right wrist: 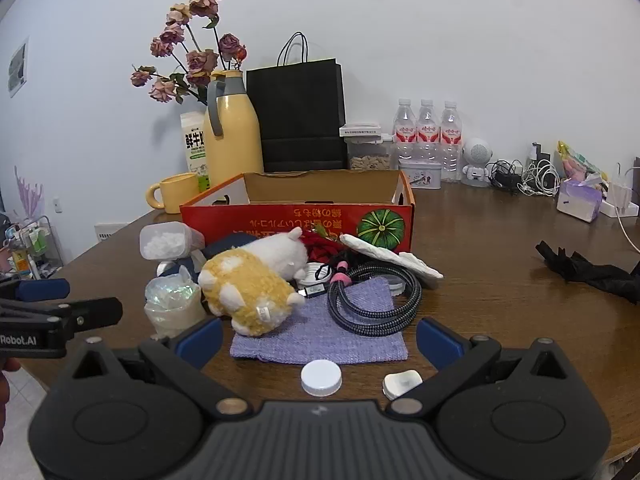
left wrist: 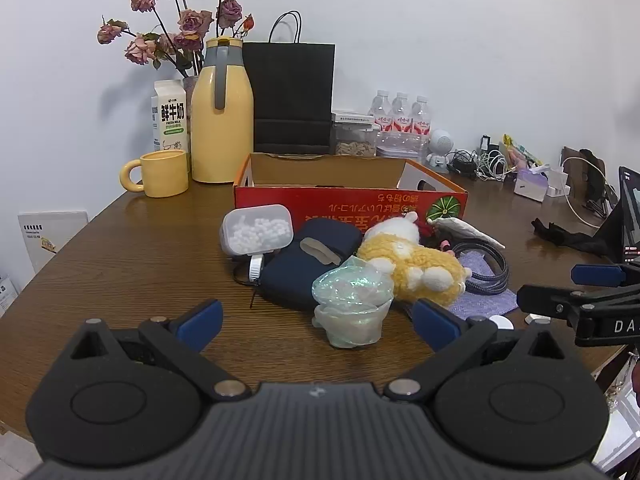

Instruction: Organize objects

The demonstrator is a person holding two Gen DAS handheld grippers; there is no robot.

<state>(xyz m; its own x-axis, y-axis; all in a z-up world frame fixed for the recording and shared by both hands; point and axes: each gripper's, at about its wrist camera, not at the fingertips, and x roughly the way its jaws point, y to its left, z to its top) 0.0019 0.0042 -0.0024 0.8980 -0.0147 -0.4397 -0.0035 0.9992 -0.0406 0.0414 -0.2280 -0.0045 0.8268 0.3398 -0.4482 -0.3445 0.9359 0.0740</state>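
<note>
- Left wrist view: our left gripper (left wrist: 316, 326) is spread wide and holds nothing; a crumpled bag (left wrist: 352, 306) sits between its fingers, untouched.
- Left of the box (left wrist: 348, 196): mug (left wrist: 164, 173), flask (left wrist: 222, 116).
- In front of the box: tub (left wrist: 258, 230), pouch (left wrist: 308, 268), plush (left wrist: 416, 264), cable (left wrist: 490, 266) on a cloth (left wrist: 486, 300).
- Right wrist view: our right gripper (right wrist: 318, 342) is also wide open and empty, above a white cap (right wrist: 321, 377).

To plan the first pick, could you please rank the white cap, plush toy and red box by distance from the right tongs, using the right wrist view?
1. White cap, between the open right tongs.
2. Plush toy, ahead, left.
3. Red box, behind the pile.
</note>
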